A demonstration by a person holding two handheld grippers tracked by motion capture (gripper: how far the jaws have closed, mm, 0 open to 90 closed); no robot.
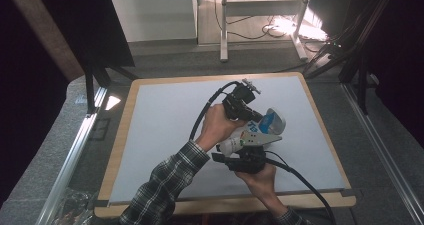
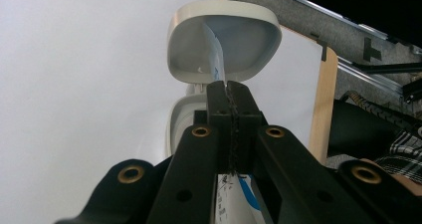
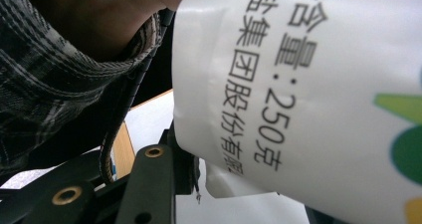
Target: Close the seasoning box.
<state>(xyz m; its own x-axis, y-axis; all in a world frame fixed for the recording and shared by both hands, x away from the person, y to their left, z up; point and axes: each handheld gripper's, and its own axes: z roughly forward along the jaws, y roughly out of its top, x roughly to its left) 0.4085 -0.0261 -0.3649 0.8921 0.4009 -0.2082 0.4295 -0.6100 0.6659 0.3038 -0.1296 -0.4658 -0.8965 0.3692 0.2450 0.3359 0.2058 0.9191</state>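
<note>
A white container (image 1: 235,144) with a blue and green label is held above the grey mat, lying roughly level. In the right gripper view its printed side (image 3: 298,99) sits between the jaws of my right gripper (image 3: 249,184), which grips its body from below (image 1: 247,146). My left gripper (image 1: 260,118) reaches in from the upper left to the container's cap end. In the left gripper view, the left gripper (image 2: 229,92) is shut on a thin white and blue strip (image 2: 215,59) that runs up into the open white flip lid (image 2: 224,15).
The grey mat (image 1: 165,130) covers a wooden table (image 1: 117,150), which has bare mat on the left and far side. Metal rails (image 1: 75,150) flank the table. A plaid sleeve (image 1: 165,185) crosses the near left, and cables (image 1: 300,177) trail off the near right edge.
</note>
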